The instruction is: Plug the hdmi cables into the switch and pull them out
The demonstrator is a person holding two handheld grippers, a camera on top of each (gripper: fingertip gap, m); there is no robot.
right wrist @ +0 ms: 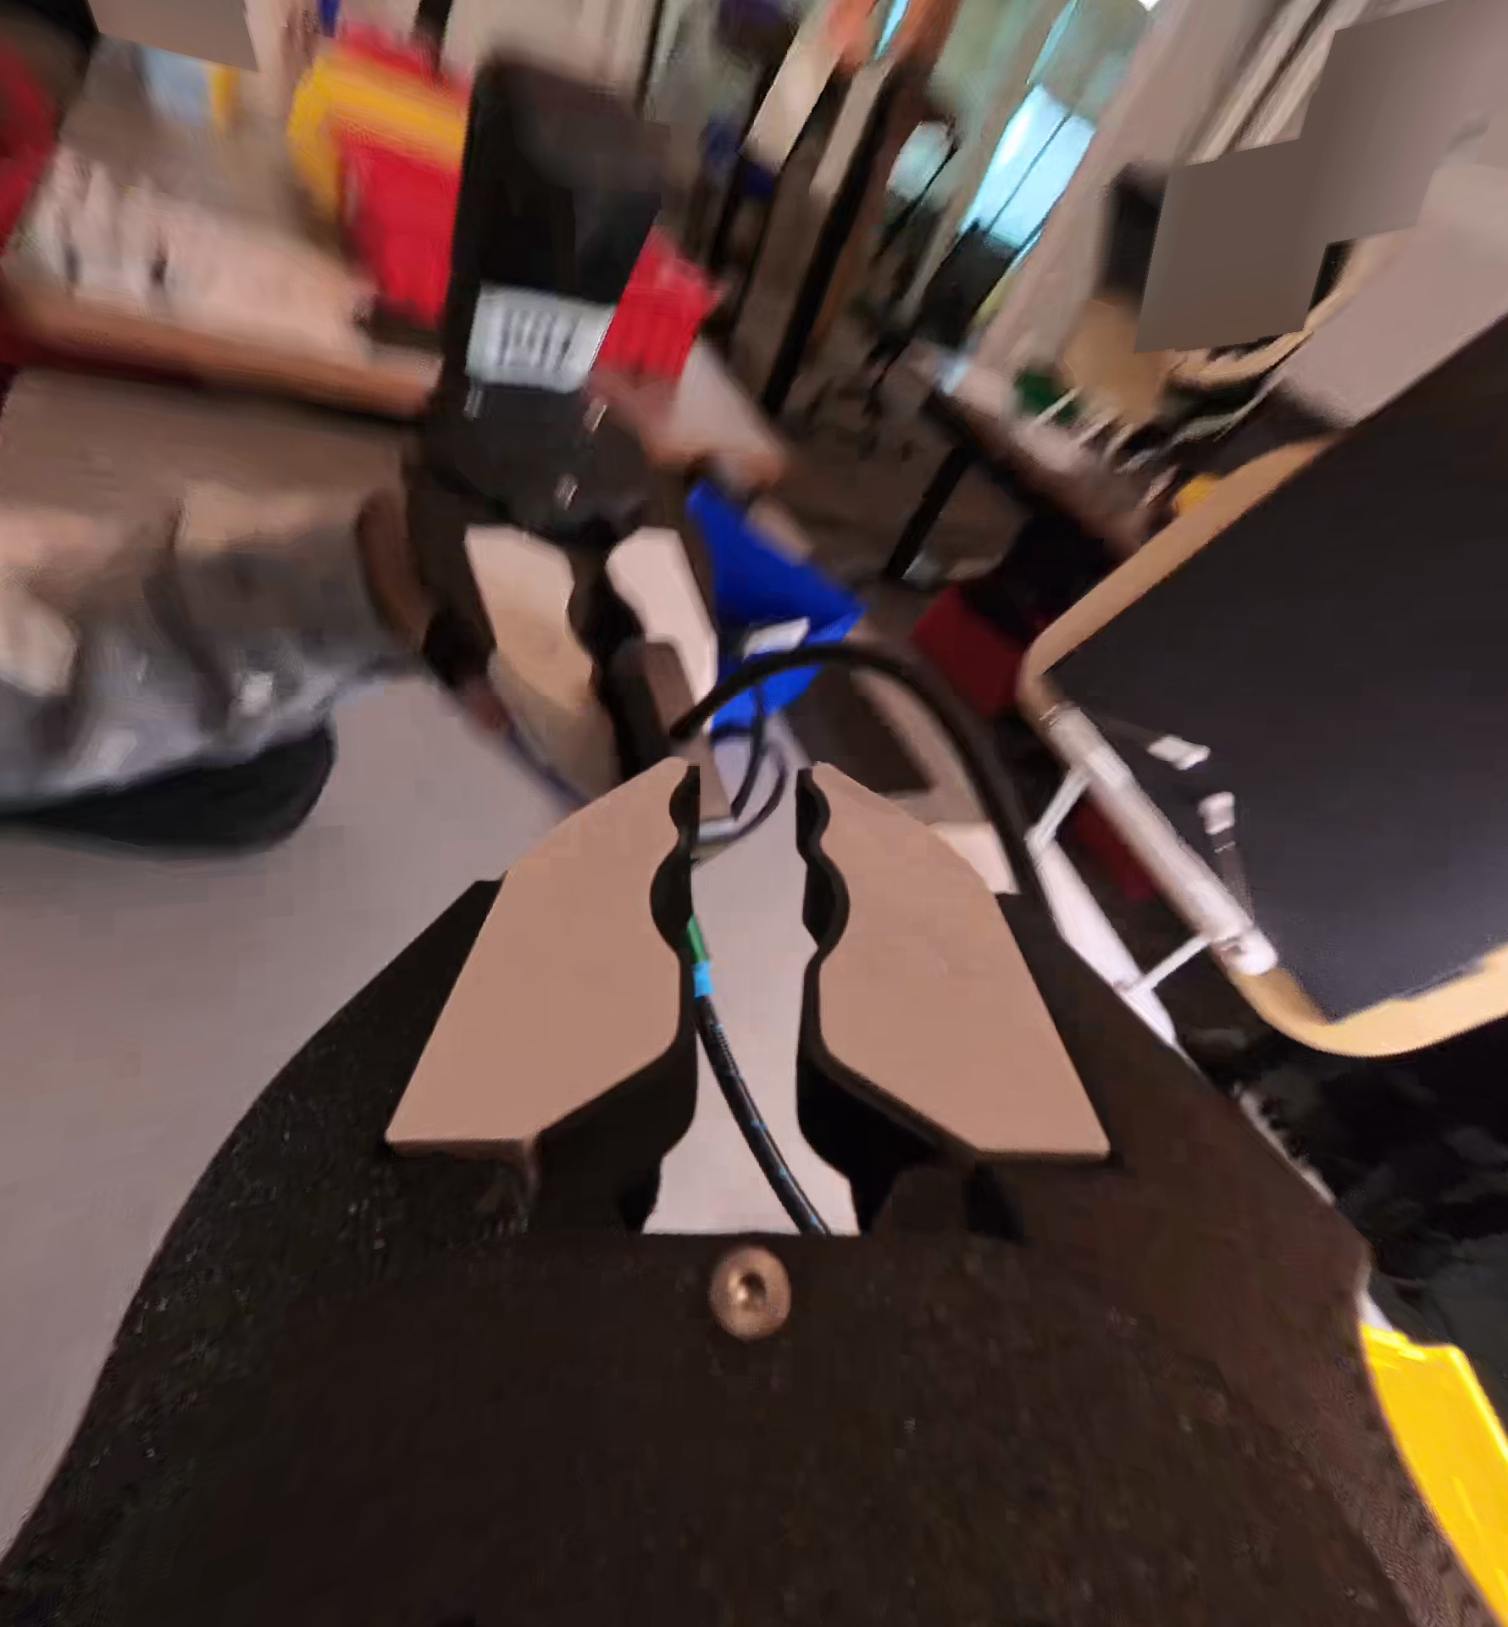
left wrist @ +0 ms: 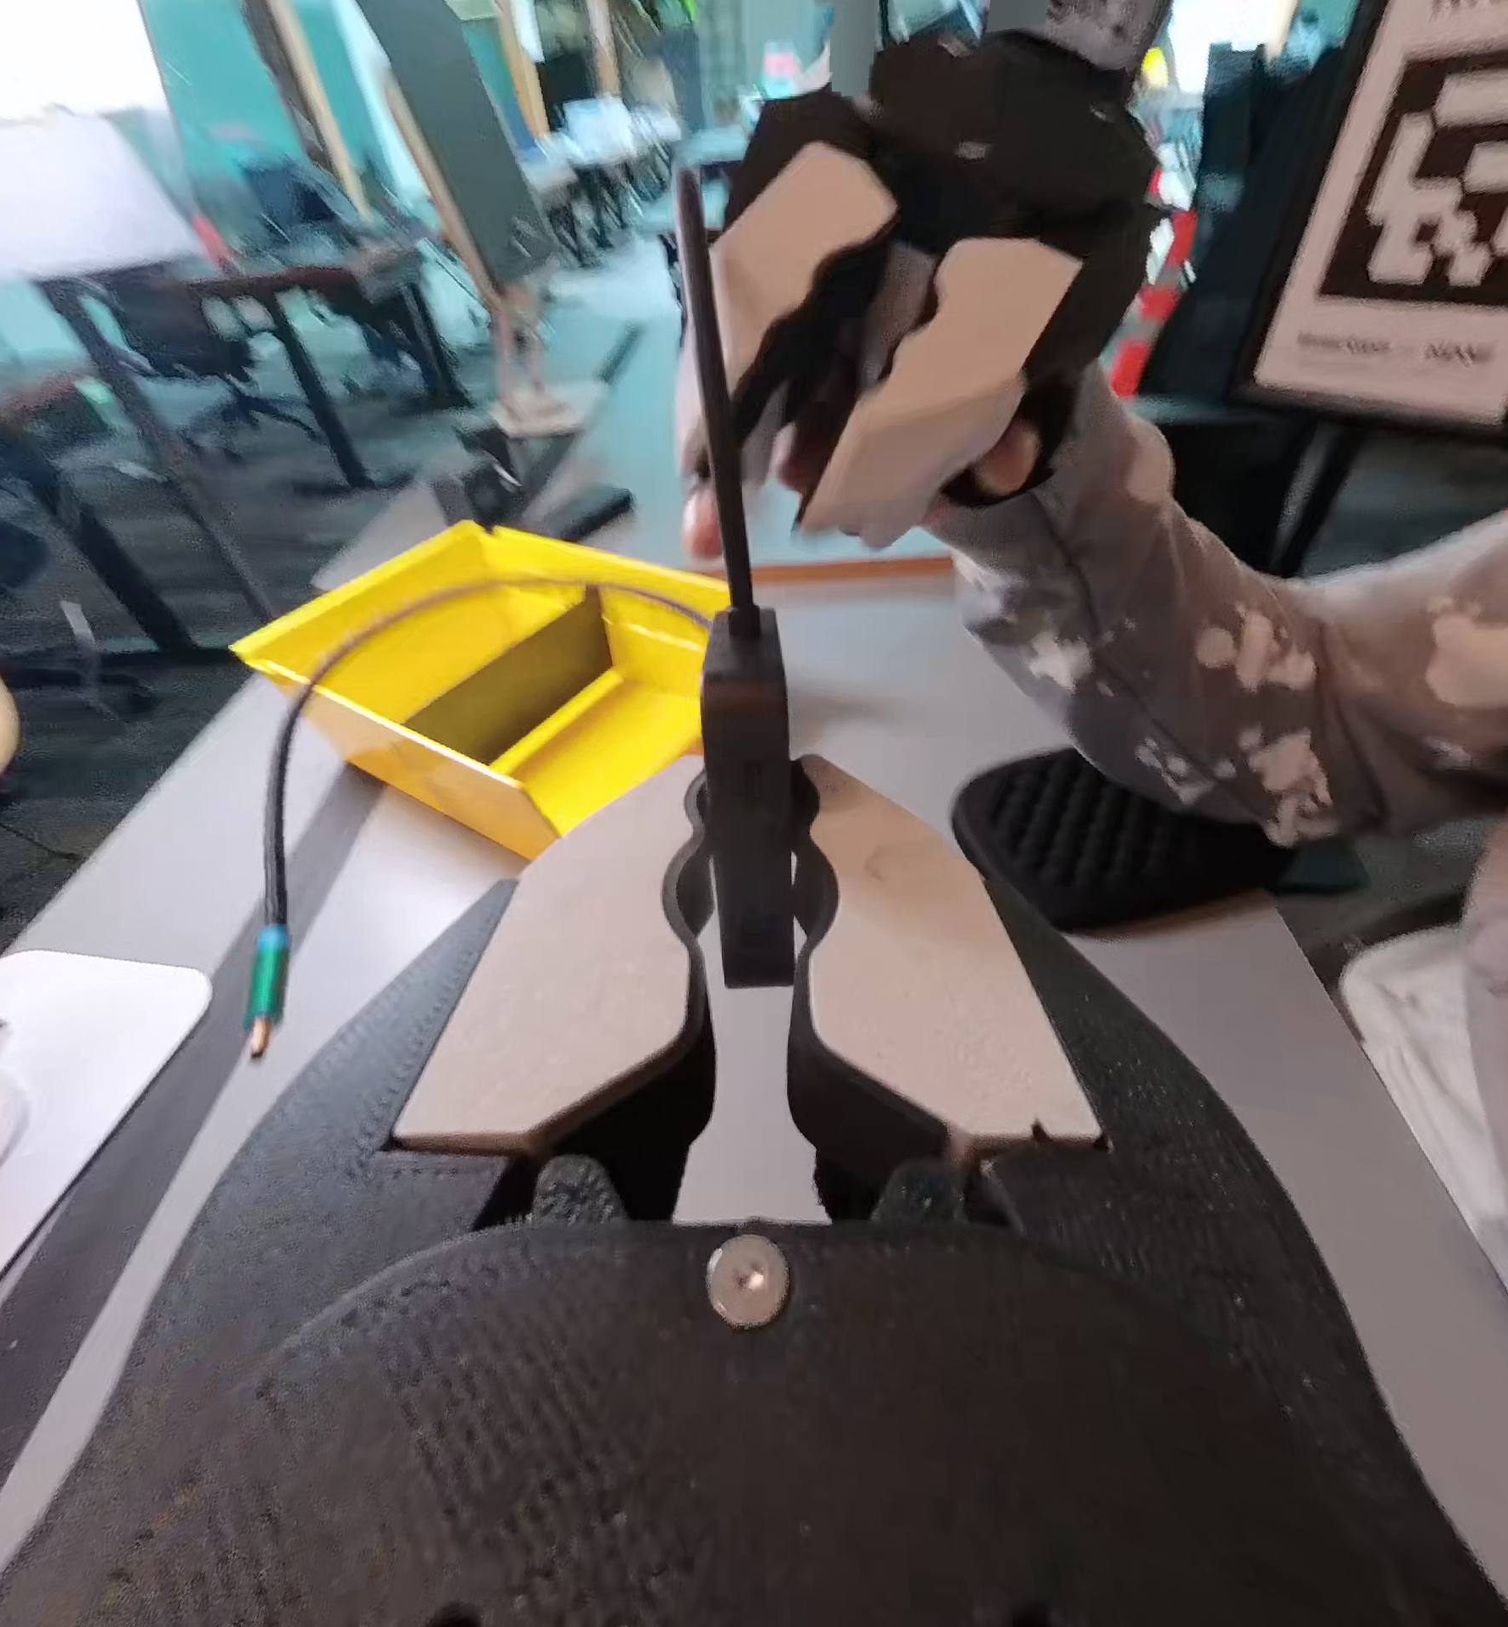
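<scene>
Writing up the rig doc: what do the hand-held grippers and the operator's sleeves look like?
Each hand-held gripper, left and right, has textured black bodywork, flat beige fingers with scalloped black inner edges, and a round metal screw at the base. The sleeve is mottled grey and white.

— What colour was the bin (left wrist: pixel 478 695) on the table (left wrist: pixel 909 634)?

— Bright yellow, on a pale grey top with a darker grey strip. The box (left wrist: pixel 749 810) between the left gripper (left wrist: pixel 750 845)'s tan pads was black.

— And the cable (left wrist: pixel 280 845)?

— Black braid, with a green sleeve and a gold tip. The sleeve (left wrist: pixel 1261 687) was grey, mottled with white patches. The right gripper (right wrist: pixel 743 845) had tan pads on black too, and a blue bin (right wrist: pixel 768 599) lay beyond.
</scene>
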